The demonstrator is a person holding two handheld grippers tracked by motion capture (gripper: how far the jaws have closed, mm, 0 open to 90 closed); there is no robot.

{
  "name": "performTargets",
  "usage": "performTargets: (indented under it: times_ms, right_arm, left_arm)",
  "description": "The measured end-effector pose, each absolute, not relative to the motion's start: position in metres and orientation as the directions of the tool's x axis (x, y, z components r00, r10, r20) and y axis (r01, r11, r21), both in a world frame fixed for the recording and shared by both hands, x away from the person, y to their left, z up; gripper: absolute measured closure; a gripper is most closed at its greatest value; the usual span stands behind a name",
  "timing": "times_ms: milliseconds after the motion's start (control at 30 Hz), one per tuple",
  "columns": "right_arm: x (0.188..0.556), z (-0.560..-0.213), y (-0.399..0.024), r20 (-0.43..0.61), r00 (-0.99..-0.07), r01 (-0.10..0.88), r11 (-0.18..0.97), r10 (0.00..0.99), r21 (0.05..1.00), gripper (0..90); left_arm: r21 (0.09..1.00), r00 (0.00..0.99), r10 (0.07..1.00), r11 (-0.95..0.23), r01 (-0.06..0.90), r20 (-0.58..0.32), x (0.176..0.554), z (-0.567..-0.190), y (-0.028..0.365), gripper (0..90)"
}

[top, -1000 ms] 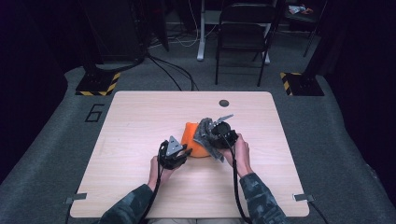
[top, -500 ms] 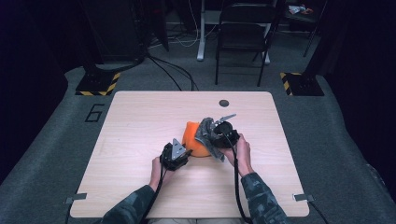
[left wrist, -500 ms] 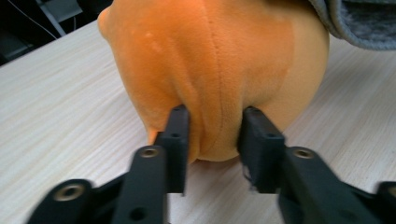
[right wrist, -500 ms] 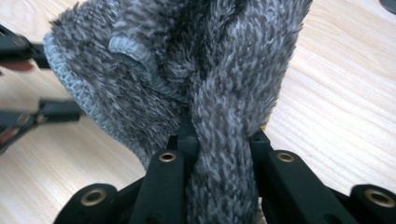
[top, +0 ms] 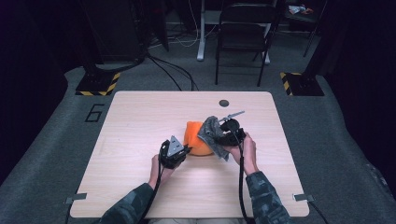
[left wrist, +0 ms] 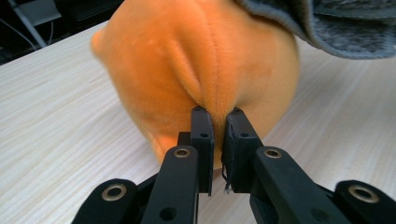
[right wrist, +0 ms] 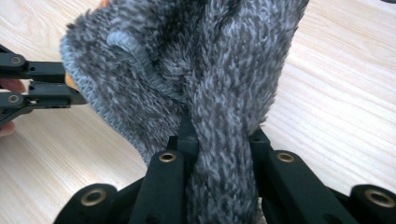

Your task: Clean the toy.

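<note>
An orange plush item lies on the pale wooden surface, a little right of its middle and nearer the near edge than the far one. A grey fuzzy knit cloth is draped over the right side of the plush and hangs down toward the near edge.

The left gripper sits just left of the plush, held by the person's left hand. In the left gripper view the 2 black jaws of this gripper have just been closing and now pinch a fold of the orange fabric between them, the pads almost together with only the thin plush seam in the gap. The plush rests on the surface in front of them, and the edge of the grey cloth overhangs it at the top right.

The right gripper is at the right side of the plush, held by the right hand. In the right gripper view its jaws are clamped on a thick bunch of the grey knit cloth, which rises between the 2 arms and hides the pads. At the left edge of that view the left gripper's jaws show against a sliver of orange.

A small dark round disc lies on the surface near the far edge, well apart from the plush.
</note>
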State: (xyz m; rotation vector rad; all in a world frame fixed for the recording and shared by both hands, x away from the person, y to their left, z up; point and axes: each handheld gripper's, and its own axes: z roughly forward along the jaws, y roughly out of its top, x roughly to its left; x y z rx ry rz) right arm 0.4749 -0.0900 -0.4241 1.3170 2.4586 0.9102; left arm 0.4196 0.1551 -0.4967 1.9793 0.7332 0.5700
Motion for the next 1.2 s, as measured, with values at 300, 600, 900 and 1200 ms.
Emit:
performTargets:
  times_ms: [300, 600, 900, 1200]
  right_arm:
    - [0.449, -0.393, -0.058, 0.055, -0.656, 0.573, 0.449, 0.753, 0.685, 74.8]
    - [0.448, -0.412, -0.041, -0.032, -0.670, 0.561, 0.534, 0.742, 0.633, 74.9]
    - [0.456, -0.424, -0.062, -0.002, -0.633, 0.624, 0.512, 0.774, 0.590, 75.1]
    - [0.471, -0.446, -0.086, 0.054, -0.570, 0.710, 0.459, 0.820, 0.534, 75.1]
  left_arm:
    - [0.880, 0.748, 0.660, -0.394, 0.264, 0.071, 0.408, -0.487, 0.159, 83.4]
    - [0.868, 0.737, 0.674, -0.392, 0.305, 0.046, 0.407, -0.492, 0.161, 82.3]
    - [0.869, 0.734, 0.679, -0.374, 0.323, 0.019, 0.406, -0.499, 0.165, 81.6]
    - [0.866, 0.738, 0.674, -0.370, 0.337, 0.001, 0.412, -0.502, 0.171, 81.1]
